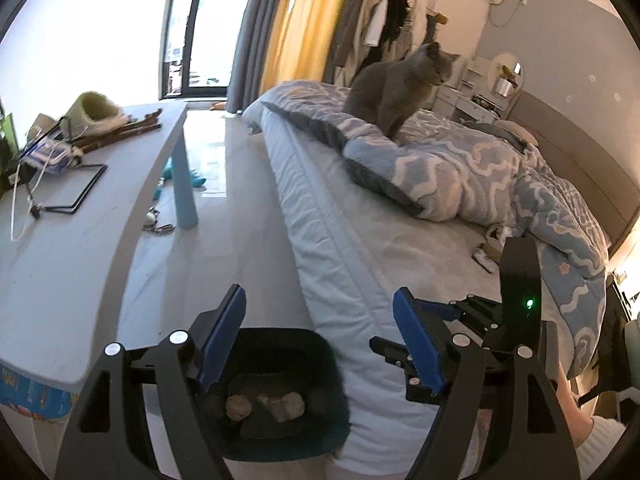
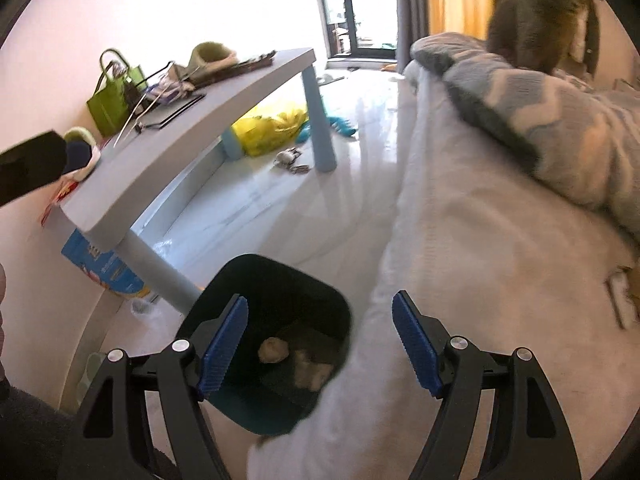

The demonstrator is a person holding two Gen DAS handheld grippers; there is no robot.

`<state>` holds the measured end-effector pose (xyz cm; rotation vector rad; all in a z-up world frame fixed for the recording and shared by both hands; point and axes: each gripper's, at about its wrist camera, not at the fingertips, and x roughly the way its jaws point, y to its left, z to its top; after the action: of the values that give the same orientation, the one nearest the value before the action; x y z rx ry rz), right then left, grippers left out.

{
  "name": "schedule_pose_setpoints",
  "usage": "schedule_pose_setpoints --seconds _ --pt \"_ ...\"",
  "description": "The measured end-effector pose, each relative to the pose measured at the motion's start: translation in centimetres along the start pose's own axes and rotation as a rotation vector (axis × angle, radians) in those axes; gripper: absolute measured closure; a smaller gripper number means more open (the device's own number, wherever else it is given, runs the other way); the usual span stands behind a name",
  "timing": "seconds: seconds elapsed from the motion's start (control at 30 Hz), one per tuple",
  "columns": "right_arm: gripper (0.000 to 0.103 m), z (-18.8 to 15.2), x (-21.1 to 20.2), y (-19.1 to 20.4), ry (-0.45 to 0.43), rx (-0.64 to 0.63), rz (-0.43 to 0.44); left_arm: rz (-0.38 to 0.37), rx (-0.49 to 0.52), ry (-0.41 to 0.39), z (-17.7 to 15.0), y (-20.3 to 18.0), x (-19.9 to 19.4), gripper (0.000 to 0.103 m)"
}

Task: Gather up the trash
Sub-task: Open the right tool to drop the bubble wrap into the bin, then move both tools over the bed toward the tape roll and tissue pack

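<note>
A dark bin (image 1: 334, 392) stands on the floor against the bed's side, with crumpled beige paper wads (image 1: 284, 405) at its bottom. In the left wrist view my left gripper (image 1: 320, 340) hovers above the bin, open, with nothing between its blue pads (image 1: 222, 340). The right gripper's black housing with a green light (image 1: 520, 292) shows just to its right, over the mattress. In the right wrist view my right gripper (image 2: 320, 344) is open and holds nothing, above the bin (image 2: 288, 280) and a paper wad (image 2: 273, 350). Small scraps (image 1: 492, 246) lie on the sheet.
A grey cat (image 1: 396, 88) sits on the rumpled blue quilt (image 1: 460, 172) on the bed (image 1: 360, 264). A low pale table (image 1: 80, 248) with a slipper, cables and a green bag (image 2: 110, 104) stands left of the bin. A yellow bag (image 2: 272, 126) and toys lie on the floor.
</note>
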<state>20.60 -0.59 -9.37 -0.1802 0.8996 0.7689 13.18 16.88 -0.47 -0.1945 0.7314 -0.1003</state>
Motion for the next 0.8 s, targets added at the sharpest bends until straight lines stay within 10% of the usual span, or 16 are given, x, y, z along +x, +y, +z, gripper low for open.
schedule_pose_setpoints --seconds 0.8 --pt "0.026 -2.7 -9.9 -16.3 -0.158 0.256 -0.176 -0.109 0.157 -0.006 1.6 -12.6 6.5 0.024"
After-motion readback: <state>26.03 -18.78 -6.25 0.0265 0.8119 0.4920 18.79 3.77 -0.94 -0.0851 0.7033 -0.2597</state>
